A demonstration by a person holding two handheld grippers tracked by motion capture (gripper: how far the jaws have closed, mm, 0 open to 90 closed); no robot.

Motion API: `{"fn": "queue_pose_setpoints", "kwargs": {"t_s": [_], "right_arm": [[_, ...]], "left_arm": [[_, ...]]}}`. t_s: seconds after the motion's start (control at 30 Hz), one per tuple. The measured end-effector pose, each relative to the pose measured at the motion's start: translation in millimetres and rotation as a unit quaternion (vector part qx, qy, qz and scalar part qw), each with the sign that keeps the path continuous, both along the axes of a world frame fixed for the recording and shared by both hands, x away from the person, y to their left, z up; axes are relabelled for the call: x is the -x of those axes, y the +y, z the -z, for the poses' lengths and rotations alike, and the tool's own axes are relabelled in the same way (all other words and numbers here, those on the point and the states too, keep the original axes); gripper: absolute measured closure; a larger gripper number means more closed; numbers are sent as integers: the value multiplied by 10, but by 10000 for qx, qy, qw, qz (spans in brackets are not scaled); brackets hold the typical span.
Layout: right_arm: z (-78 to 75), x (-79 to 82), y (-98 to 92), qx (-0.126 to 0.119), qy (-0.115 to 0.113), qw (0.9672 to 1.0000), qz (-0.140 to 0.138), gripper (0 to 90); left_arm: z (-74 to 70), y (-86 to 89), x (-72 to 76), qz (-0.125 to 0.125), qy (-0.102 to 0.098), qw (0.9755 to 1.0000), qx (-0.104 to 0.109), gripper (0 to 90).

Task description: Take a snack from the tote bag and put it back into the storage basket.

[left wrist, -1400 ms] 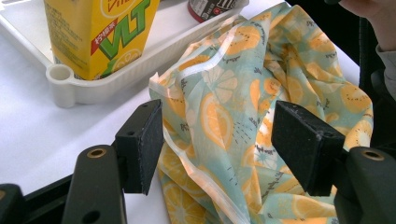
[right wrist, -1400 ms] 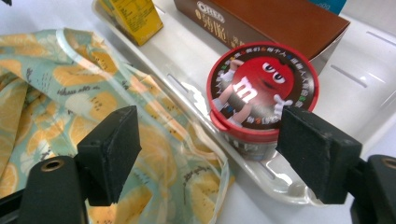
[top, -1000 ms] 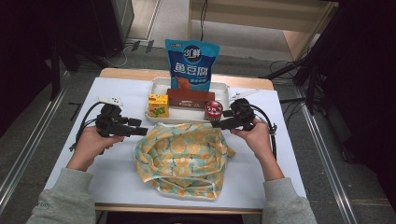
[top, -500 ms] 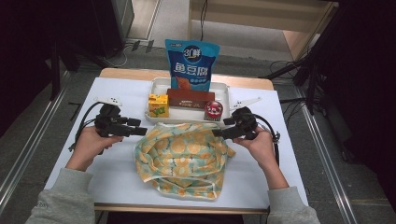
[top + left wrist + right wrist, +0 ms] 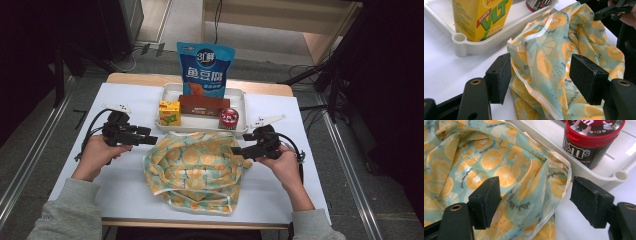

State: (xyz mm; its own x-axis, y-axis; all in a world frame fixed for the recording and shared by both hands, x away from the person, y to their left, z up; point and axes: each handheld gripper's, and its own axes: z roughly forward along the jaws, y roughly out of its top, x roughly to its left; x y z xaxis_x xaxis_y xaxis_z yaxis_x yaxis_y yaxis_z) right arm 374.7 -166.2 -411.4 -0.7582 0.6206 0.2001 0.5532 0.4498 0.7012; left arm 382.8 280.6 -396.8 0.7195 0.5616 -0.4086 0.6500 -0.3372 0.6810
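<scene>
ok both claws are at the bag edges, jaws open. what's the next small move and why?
Probably close both claws on the fruit-print bag. In each gripper view the jaws stand open with the bag's rim between them: the left claw straddles the hem near the yellow carton, and the right claw straddles the corner by the M&M's tub. Neither grips fabric yet, so pinching likely comes before lifting.

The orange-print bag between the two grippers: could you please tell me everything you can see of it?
The bag is thin, crinkly film, pale teal printed with orange slices, with a cream-edged rim. It lies crumpled and slack on the white table, its far edge against the white tray. The left gripper and right gripper stand open, each straddling a side edge without clamping it.
</scene>
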Motion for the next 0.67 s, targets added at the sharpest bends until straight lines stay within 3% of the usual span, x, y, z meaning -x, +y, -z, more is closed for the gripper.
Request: {"fn": "queue_pose_setpoints", "kwargs": {"t_s": [0.63,0.67], "right_arm": [[103,105,-142,40,-67,9999,89,232],[112,91,-154,43,-66,9999,121,226]], "left_arm": [[29,0,-22,4,53,10000,-1,338],[38,3,-25,-90,-26,9999,-123,343]]}}
